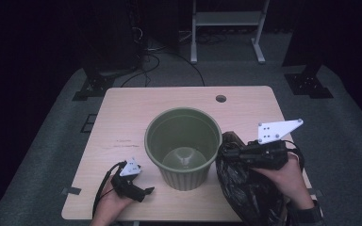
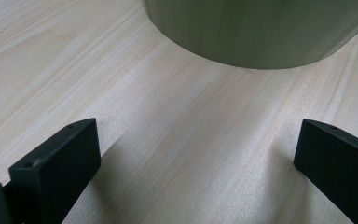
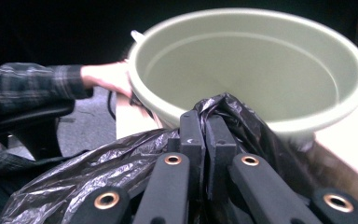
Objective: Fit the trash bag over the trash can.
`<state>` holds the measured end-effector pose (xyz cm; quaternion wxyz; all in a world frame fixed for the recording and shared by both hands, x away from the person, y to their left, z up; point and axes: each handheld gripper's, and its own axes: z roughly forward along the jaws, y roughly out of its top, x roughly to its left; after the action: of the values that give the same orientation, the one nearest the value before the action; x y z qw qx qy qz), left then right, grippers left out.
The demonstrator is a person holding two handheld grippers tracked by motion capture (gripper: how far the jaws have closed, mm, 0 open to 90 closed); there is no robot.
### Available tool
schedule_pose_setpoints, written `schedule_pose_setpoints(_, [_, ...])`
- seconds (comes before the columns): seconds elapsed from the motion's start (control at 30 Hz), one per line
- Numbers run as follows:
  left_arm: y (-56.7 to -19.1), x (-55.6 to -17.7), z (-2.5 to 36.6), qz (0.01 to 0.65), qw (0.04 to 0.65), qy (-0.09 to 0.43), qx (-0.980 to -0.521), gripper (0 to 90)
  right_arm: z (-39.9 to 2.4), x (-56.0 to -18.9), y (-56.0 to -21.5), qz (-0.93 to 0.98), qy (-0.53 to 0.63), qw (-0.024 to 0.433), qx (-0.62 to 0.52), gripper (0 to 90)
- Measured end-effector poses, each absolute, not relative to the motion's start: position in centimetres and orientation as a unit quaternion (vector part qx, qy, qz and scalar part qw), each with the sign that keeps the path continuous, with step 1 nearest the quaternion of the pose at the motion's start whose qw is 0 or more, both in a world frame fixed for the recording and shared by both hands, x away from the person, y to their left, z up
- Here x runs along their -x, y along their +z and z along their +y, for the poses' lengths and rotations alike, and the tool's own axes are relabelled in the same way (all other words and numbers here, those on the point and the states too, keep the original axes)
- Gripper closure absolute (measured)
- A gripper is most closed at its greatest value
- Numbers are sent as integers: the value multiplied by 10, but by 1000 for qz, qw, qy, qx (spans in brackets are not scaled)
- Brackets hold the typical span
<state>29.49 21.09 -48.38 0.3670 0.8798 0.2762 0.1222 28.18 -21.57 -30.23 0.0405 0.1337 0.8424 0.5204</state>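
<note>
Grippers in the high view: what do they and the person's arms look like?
Both are black handheld tools. The left gripper carries a small grey three-cornered plate and trails a black cable; the right gripper has a larger plate with dark dots. Its black jaw arms show brass-coloured rivets. A dark plaid sleeve covers the left arm; a dark wristband sits on the right.

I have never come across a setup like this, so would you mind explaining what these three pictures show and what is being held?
A person works at a light wooden table with a hand-held two-jaw tool in each hand. One camera looks down from above; the other two ride on the tools, looking along their black jaws. On the table stands an empty round olive-green plastic bin. The right gripper is shut on a crumpled black plastic bag, held beside the bin's rim. The left gripper rests open near the bin's base, holding nothing.
</note>
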Motion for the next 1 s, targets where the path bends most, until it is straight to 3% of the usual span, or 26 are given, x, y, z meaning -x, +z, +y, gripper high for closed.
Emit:
schedule_pose_setpoints(0.73, [-484,-295,211,276,368,123,-879,0,-142,-322,-246,837,545,-17,-47,878])
schedule_pose_setpoints(1.0, [-484,-295,211,277,368,122,-879,0,-101,-338,-234,824,563,-60,-16,878])
